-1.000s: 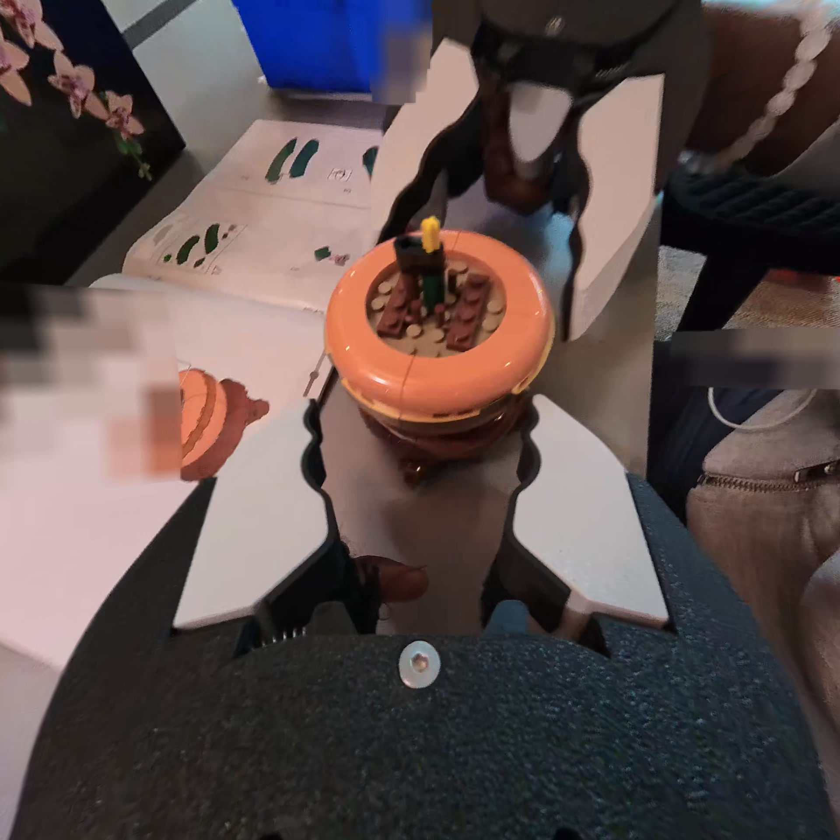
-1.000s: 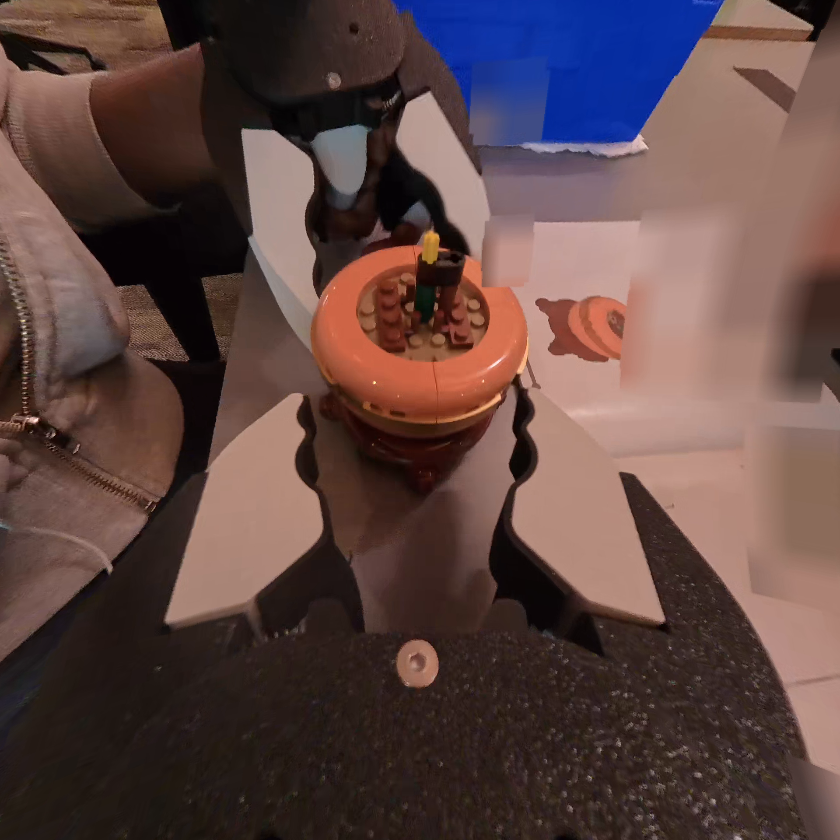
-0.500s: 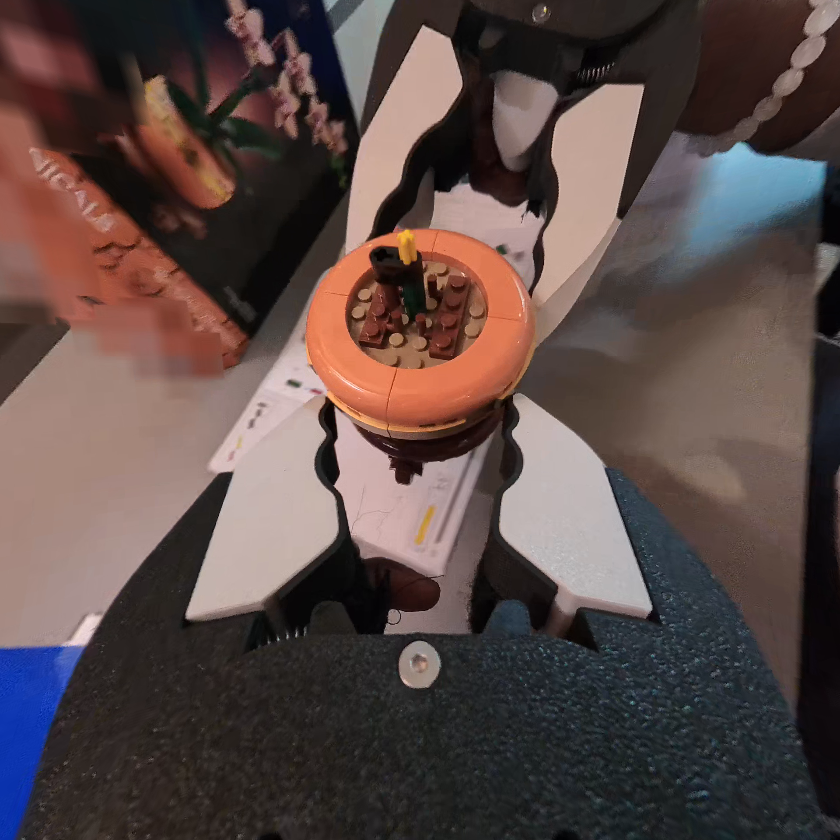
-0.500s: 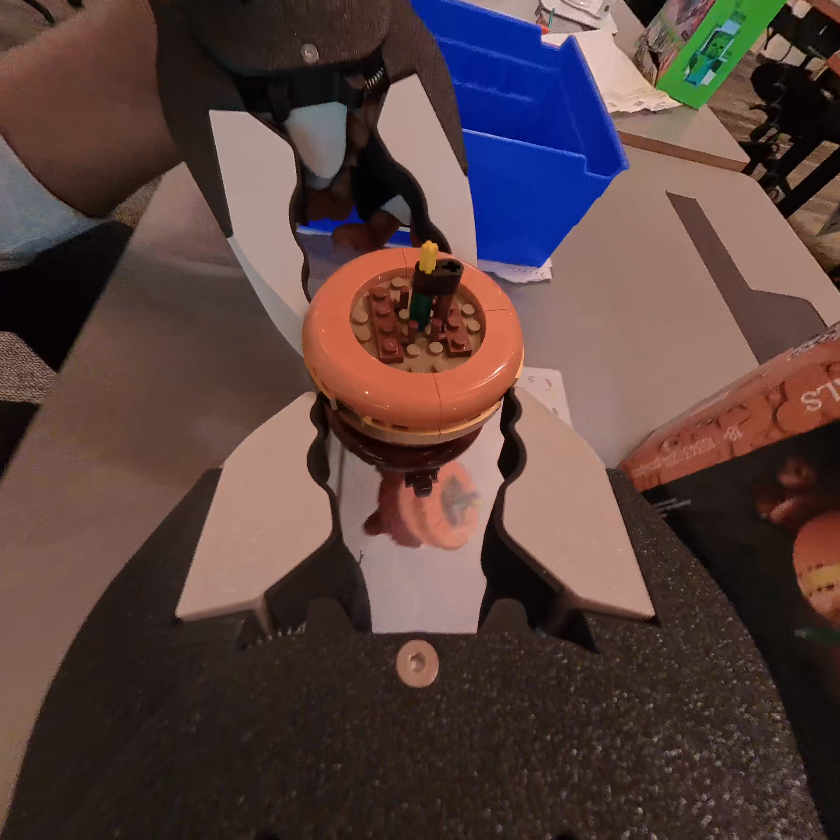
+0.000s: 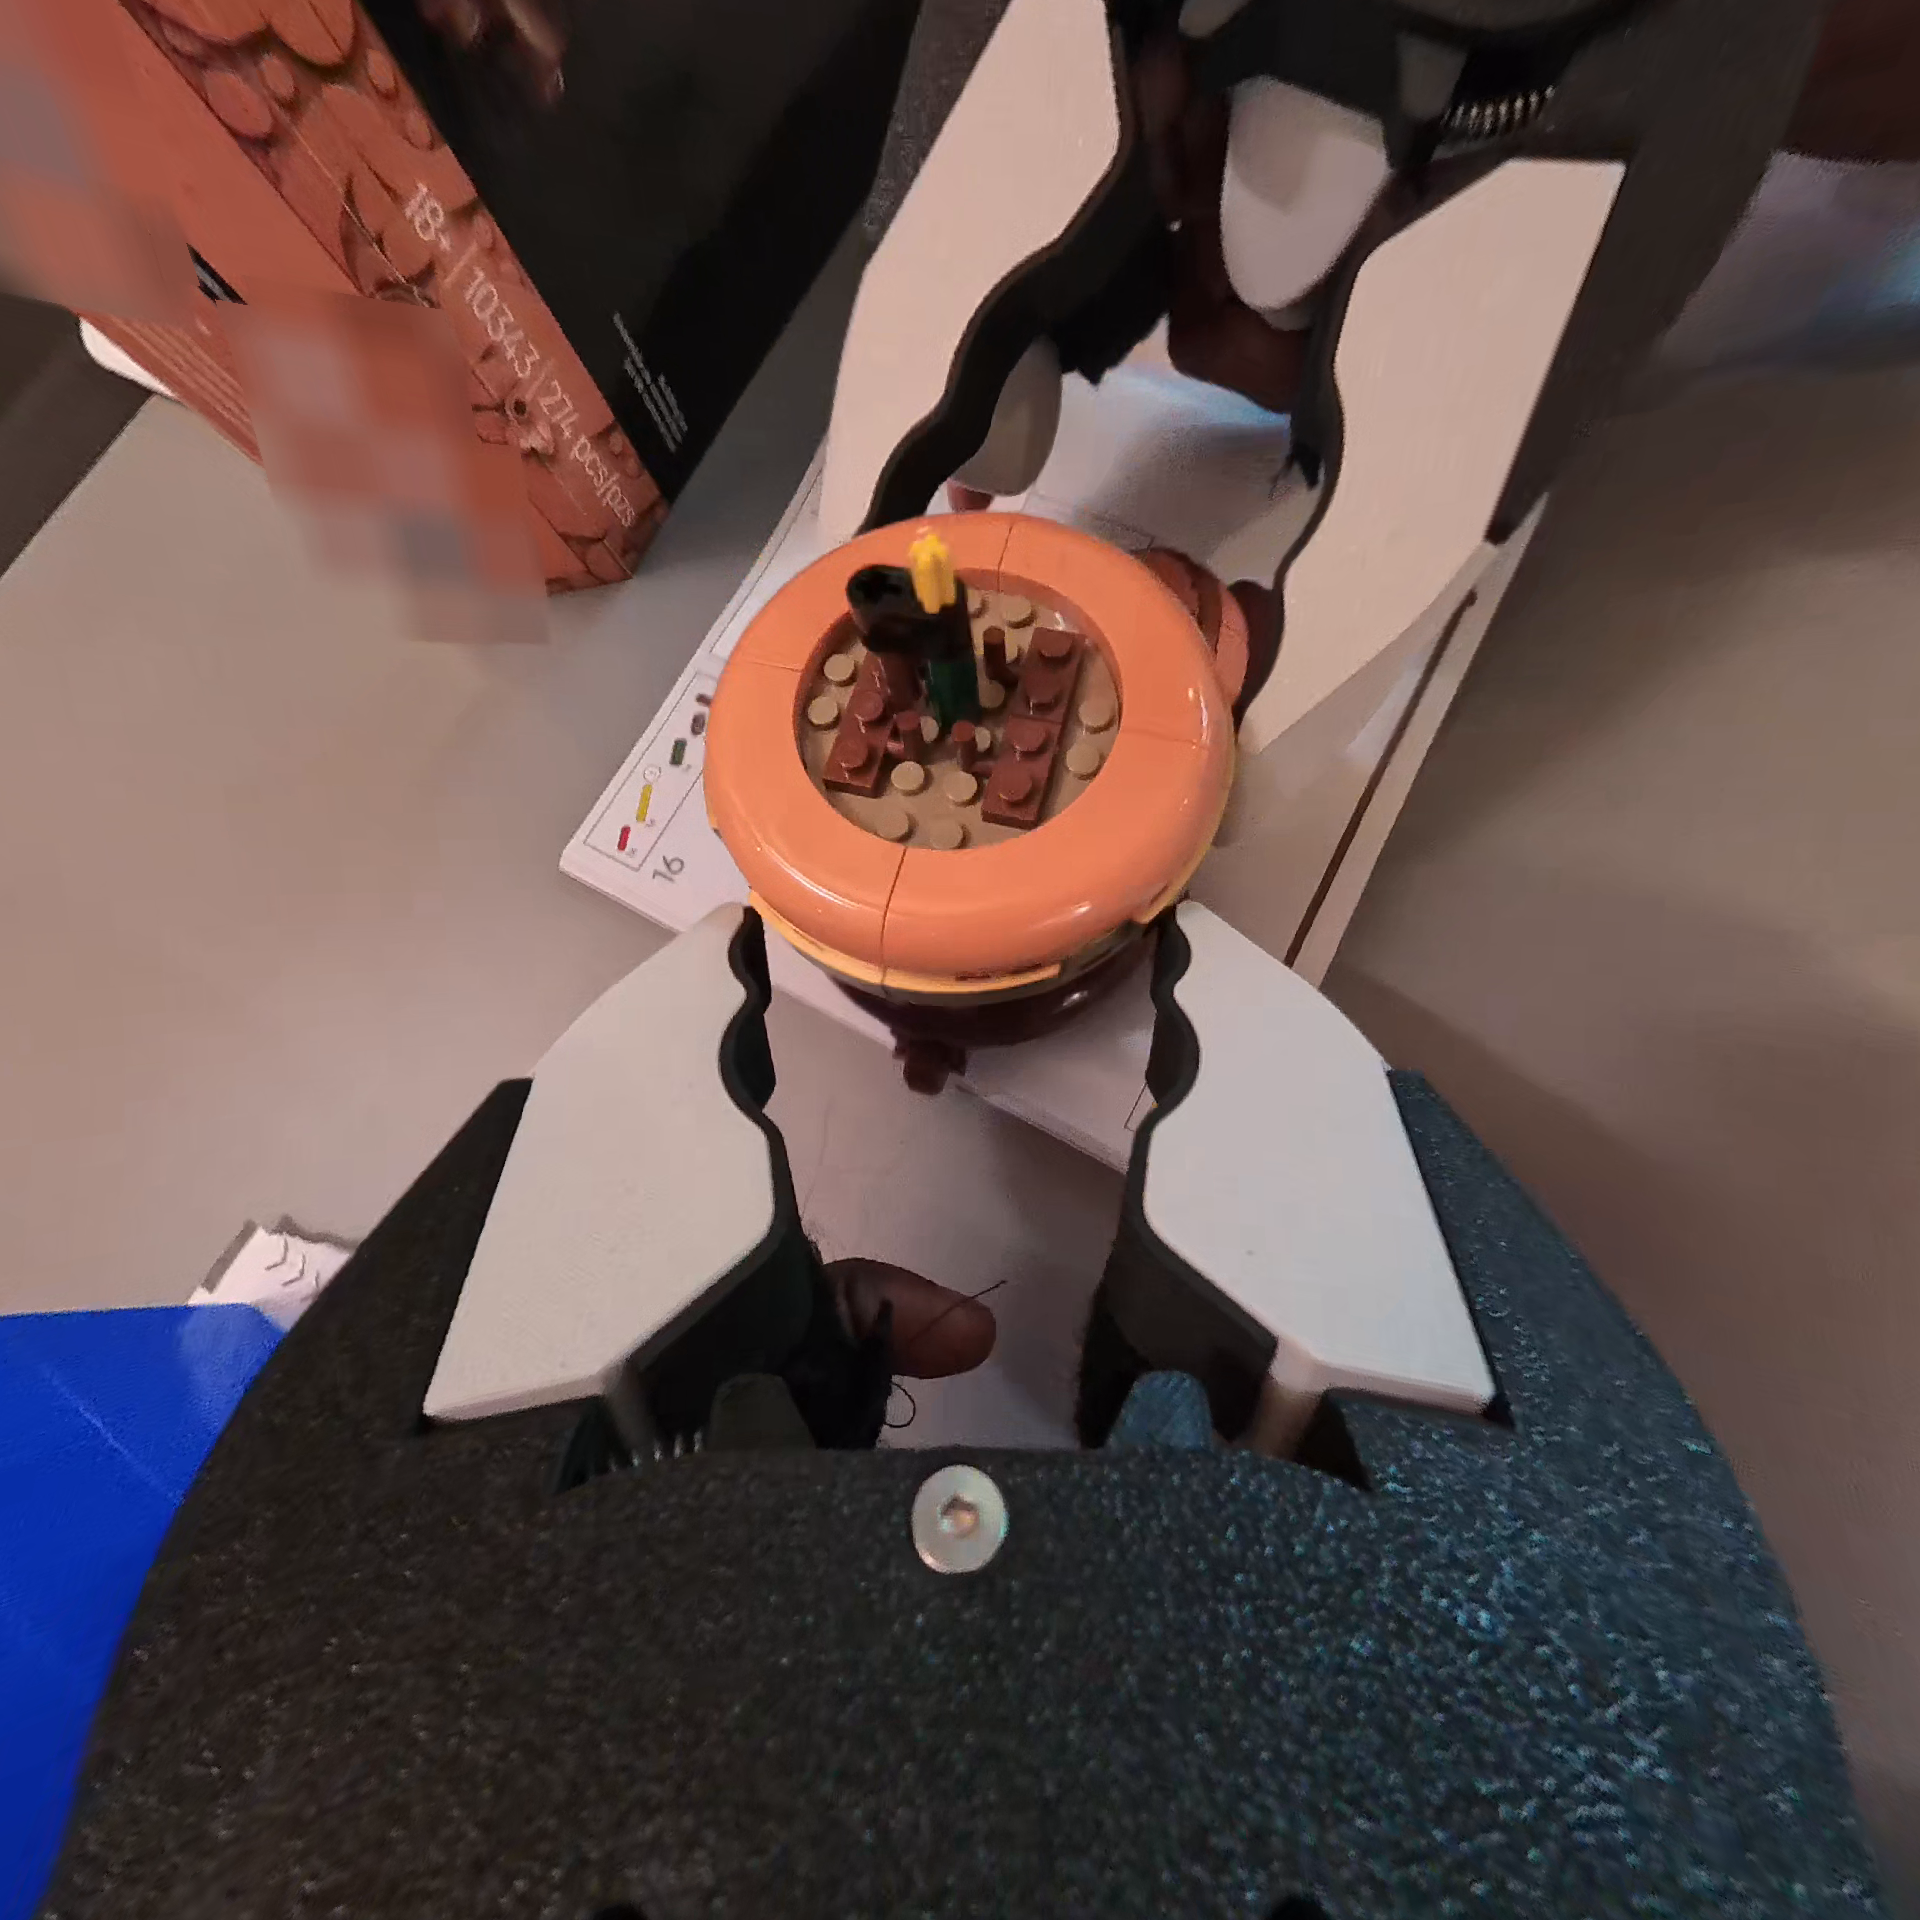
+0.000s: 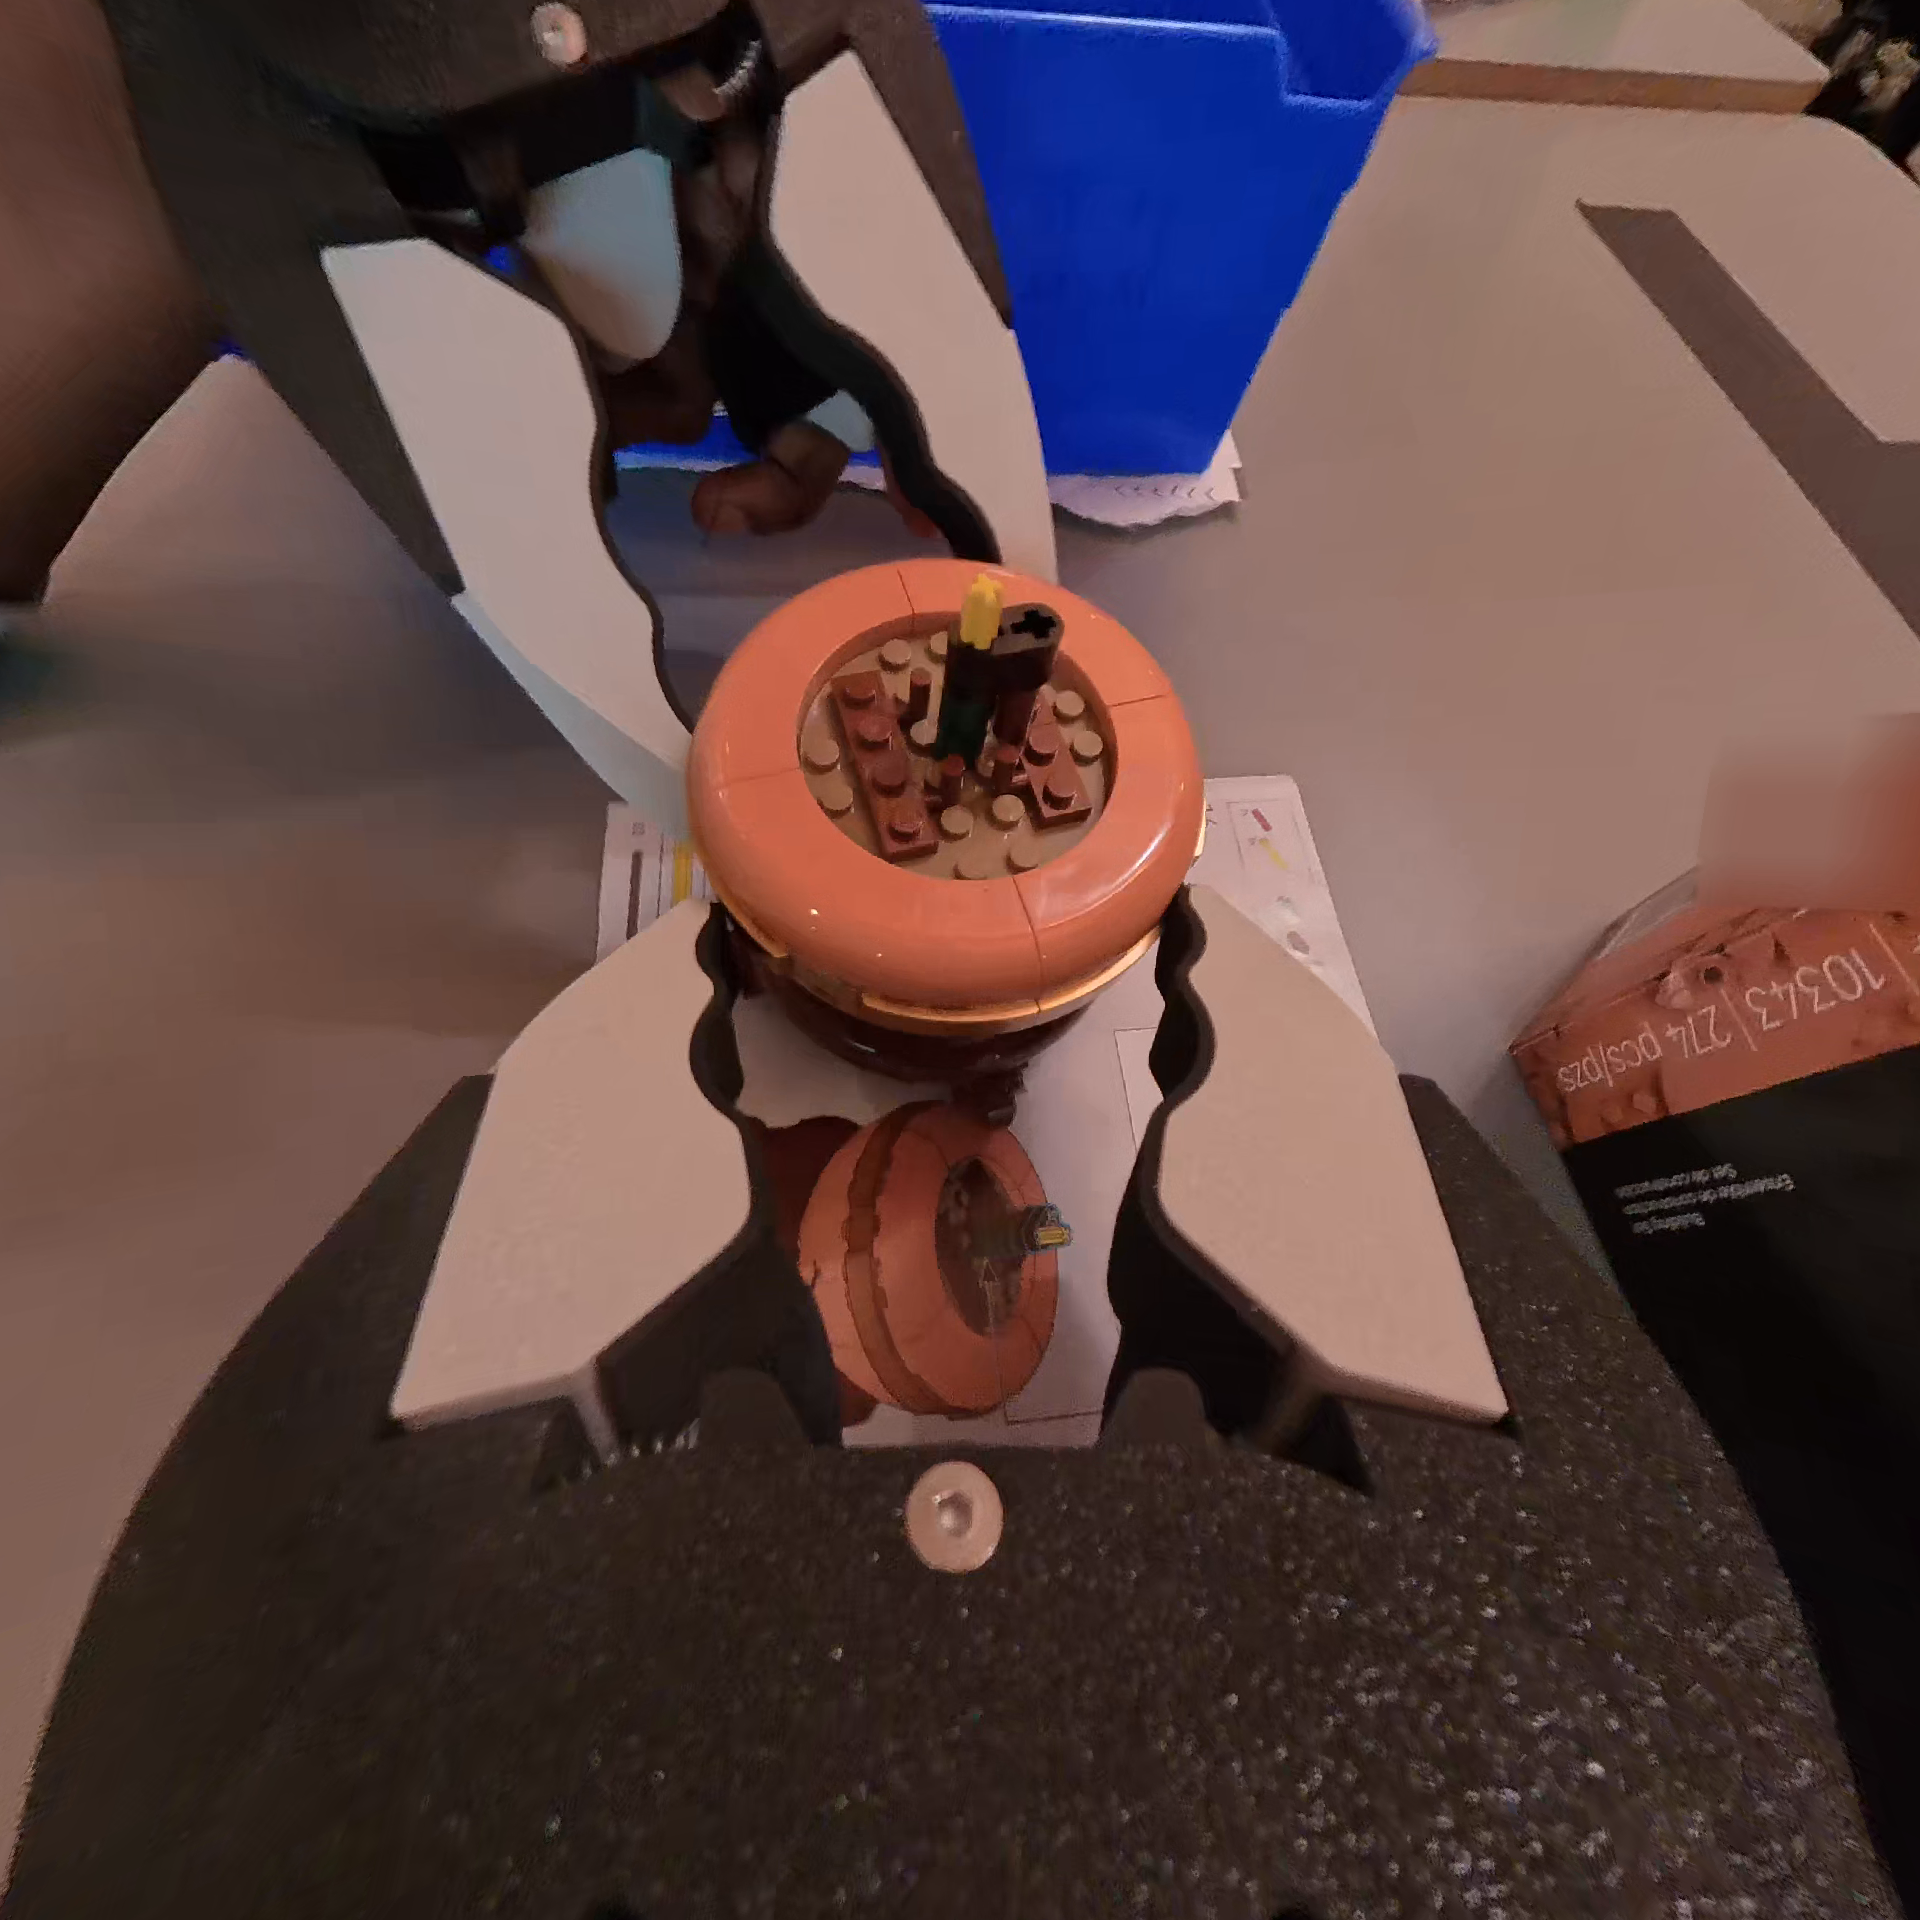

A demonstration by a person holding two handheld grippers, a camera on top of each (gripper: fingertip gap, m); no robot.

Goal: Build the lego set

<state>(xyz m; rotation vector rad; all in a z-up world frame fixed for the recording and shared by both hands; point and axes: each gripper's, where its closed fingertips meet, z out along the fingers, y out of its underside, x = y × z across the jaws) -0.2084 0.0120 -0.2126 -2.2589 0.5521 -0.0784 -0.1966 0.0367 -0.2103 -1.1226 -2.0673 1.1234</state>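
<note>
- The lego pot (image 5: pixel 966 821) (image 6: pixel 940 821), round with an orange rim, a tan studded floor with brown plates and a dark base, is held off the bench (image 5: pixel 260 831) (image 6: pixel 1507 582) between both claws.
- A green stalk with a yellow tip (image 5: pixel 928 566) (image 6: pixel 980 608) and a black connector stands upright in its middle.
- The left claw (image 5: pixel 961 935) (image 6: pixel 831 582) is clenched on the pot's dark lower part; the right claw (image 6: pixel 940 935) (image 5: pixel 1081 520) grips it from the opposite side.
- The pot hangs over an open instruction booklet (image 5: pixel 665 810) (image 6: pixel 1273 862) lying on the bench; its page bears a printed picture of the pot, part icons and a step number.
- A rust-and-black set box (image 5: pixel 436 312) (image 6: pixel 1745 1039) bears white print, including numerals and small text, on its side strip; no brand mark can be made out, and part of it is masked by blur.
- A blue bin (image 6: pixel 1143 208) (image 5: pixel 94 1455) sits at the bench's far edge in the right wrist view.
- Compared with half a second ago, both claws keep the same grip on the pot, while the box, booklet and bin appear nearer and larger below, probably because the pot has come lower.
</note>
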